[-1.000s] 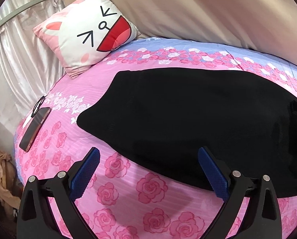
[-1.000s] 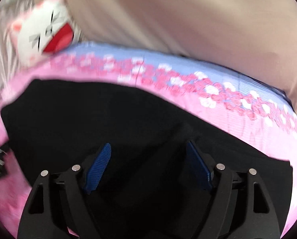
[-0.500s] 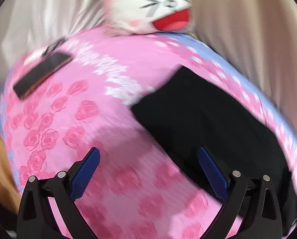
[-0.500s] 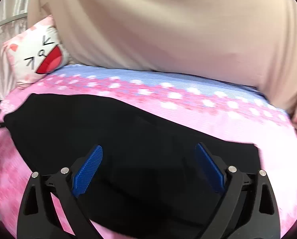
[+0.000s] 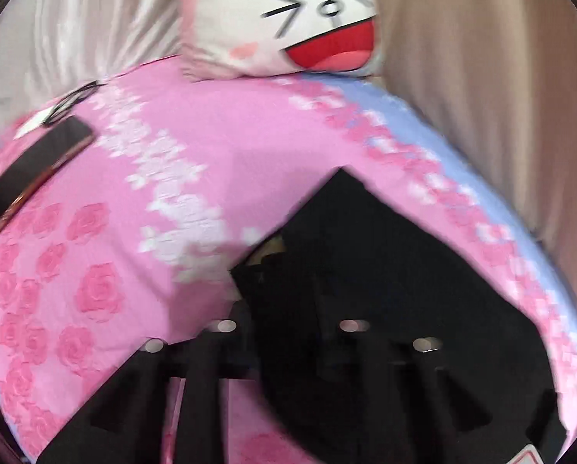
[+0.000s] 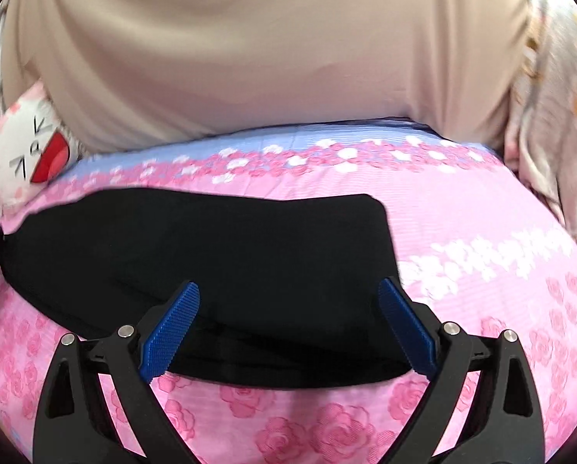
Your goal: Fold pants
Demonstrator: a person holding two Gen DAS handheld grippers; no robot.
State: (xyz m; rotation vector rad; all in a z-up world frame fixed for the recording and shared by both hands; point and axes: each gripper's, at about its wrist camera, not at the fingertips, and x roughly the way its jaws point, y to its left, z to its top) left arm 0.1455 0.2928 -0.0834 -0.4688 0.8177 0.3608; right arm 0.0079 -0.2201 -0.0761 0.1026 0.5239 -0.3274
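Observation:
Black pants (image 5: 385, 263) lie flat along a pink rose-print bed cover (image 5: 134, 232). In the left wrist view my left gripper (image 5: 284, 294) is at the pants' near end, jaws closing with the black cloth between them. The cloth edge is lifted a little there, and blur and dark fabric hide the pads. In the right wrist view the pants (image 6: 211, 247) stretch from the left edge to a rounded end at centre right. My right gripper (image 6: 288, 286) hovers open over that end, its blue pads (image 6: 168, 332) wide apart and holding nothing.
A phone (image 5: 37, 170) and glasses (image 5: 72, 102) lie at the bed's left edge. A cartoon-face cushion (image 5: 300, 19) leans at the head end. A beige curtain (image 6: 269, 58) hangs behind the bed, and floral cloth (image 6: 551, 96) hangs at the right.
The left gripper swung to the pants' end and its wide jaws came together on the cloth. The right gripper slid along the pants to their other end and opened wider.

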